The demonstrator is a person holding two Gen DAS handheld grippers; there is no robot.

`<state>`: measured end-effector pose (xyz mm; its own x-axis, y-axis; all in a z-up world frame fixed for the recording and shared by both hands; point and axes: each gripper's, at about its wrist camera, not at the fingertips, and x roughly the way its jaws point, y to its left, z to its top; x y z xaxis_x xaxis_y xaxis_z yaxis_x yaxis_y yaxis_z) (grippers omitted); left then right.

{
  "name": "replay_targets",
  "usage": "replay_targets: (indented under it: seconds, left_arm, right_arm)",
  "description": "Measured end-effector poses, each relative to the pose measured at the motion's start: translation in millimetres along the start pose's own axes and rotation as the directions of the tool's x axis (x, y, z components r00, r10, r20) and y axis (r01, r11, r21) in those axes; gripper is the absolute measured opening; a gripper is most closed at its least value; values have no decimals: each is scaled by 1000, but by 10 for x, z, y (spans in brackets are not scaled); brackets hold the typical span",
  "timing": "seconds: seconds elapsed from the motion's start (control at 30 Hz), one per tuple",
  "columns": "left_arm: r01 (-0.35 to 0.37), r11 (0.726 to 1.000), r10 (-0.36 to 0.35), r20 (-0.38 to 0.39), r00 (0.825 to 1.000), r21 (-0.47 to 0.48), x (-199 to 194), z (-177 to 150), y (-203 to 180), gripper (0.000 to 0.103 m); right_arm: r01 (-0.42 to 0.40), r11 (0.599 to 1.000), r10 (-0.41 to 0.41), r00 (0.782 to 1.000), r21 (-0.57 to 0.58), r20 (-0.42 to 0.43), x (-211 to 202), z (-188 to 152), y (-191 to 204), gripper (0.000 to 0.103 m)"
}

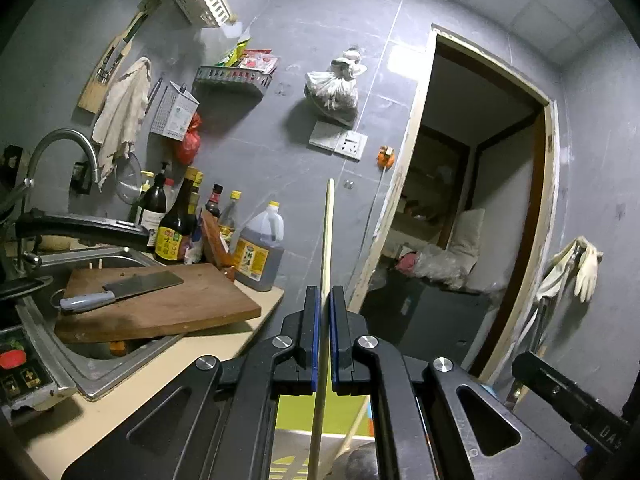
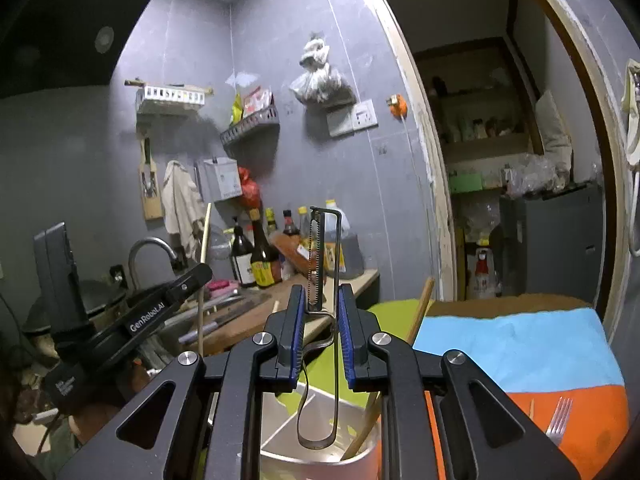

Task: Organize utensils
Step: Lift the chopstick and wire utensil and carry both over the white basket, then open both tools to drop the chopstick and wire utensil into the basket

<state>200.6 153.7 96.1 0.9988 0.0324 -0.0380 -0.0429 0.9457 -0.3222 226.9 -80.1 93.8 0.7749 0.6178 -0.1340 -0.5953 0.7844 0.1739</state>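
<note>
The left gripper (image 1: 325,300) is clenched on a thin wooden chopstick (image 1: 327,240), which is held upright between the blue pads. The right gripper (image 2: 323,304) is closed on a metal peeler (image 2: 325,248); its serrated blade stands above the fingers and its looped handle hangs below them.

Under the right gripper a white utensil holder (image 2: 320,460) with a divider is seen, and a second chopstick (image 2: 418,312) already leans in it. A fork (image 2: 559,420) lies on the orange part of a coloured cloth (image 2: 520,352), beside the holder.

It is judged that both tools are to be lowered into the holder. The peeler should be kept vertical and let down into one compartment before the grip is loosened, and the chopstick should be placed next to the other one, so that they are not crossed.

The lower end of the held chopstick is cut off by the frame edge. The bottom of the holder is hidden by the gripper bodies, and which compartment lies under which tool cannot be told.
</note>
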Motion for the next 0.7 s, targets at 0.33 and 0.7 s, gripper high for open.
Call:
replay_targets:
  seconds: [0.33, 0.7]
  left_arm:
    - [-9, 1000, 8, -29, 1000, -20, 57, -196, 69, 2]
    - [39, 999, -40, -106, 994, -7, 69, -349, 100, 2]
  right_arm:
    - [5, 1000, -4, 998, 3, -69, 131, -192, -14, 14]
    - [7, 1000, -6, 994, 8, -108, 205, -285, -14, 14]
